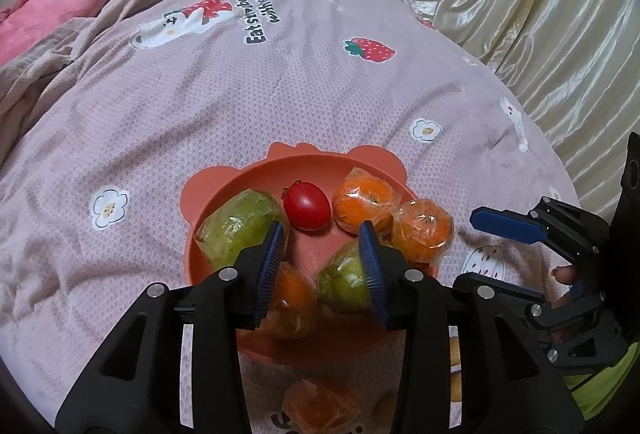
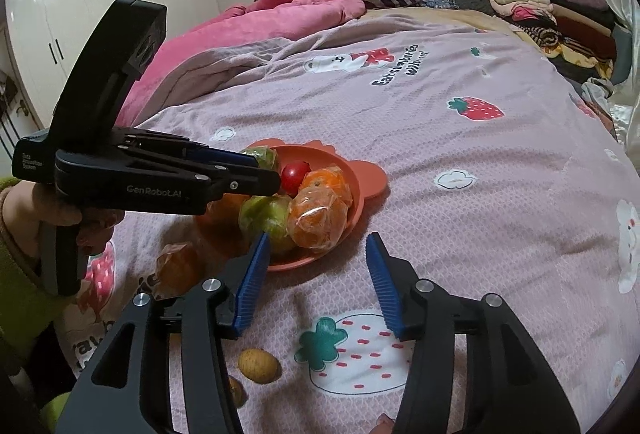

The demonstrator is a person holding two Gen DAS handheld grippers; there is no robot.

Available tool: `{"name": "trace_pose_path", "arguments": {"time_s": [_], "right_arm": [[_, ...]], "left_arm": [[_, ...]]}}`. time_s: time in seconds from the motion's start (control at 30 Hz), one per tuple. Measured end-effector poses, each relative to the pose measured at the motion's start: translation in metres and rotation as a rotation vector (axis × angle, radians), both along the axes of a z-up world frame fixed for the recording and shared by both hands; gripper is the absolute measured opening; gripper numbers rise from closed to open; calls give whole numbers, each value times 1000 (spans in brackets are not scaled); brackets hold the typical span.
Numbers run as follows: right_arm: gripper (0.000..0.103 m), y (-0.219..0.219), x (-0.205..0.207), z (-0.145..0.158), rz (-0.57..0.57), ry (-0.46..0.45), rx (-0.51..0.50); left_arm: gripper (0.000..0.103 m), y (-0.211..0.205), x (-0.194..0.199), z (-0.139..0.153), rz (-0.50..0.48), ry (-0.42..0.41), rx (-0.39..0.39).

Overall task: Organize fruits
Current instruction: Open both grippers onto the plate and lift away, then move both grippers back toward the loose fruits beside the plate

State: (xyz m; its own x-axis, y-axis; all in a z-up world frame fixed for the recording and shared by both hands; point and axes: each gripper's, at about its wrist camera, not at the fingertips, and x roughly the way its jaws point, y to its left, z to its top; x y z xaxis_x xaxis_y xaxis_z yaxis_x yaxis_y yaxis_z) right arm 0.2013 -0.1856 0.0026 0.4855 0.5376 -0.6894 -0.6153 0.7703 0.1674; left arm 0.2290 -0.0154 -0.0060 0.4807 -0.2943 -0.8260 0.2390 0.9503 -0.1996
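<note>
An orange bear-shaped bowl (image 1: 224, 178) (image 2: 368, 178) sits on the bed and holds wrapped oranges (image 1: 362, 204) (image 2: 316, 222), wrapped green fruits (image 1: 236, 226) (image 2: 266, 216) and a red tomato (image 1: 307, 206) (image 2: 295, 172). My left gripper (image 1: 324, 254) (image 2: 260, 170) is open above the bowl, holding nothing. My right gripper (image 2: 318, 266) (image 1: 480, 246) is open and empty, just right of the bowl. A wrapped orange (image 1: 316, 408) (image 2: 178, 268) lies on the bed in front of the bowl.
A small yellowish fruit (image 2: 258, 365) and another one (image 2: 236, 392) lie on the pink strawberry blanket (image 1: 280, 94) near me. A pink quilt (image 2: 280, 14) and stacked clothes (image 2: 560, 18) are at the far end. Cream curtain (image 1: 540, 14) on the right.
</note>
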Motion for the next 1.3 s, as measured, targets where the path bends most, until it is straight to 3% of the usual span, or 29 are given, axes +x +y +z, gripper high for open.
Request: {"name": "trace_pose_path", "arguments": {"time_s": [0.23,0.33,0.67,1.3], "right_arm": [[56,-1,-4,2,-3,-3,2],[59,-2,-5,3,-5,-3,4],[71,-5,-9,7,-25,-15,-3],[86,-6,-30,24,-47,-57,-19]], "left_arm": [[31,0,-5,4,-3,-15,11],[39,0,-9,9,-2,-30,15],[46,-2,-23,22,-2,-78,30],[81,7,-55,43,39,-142,6]]}}
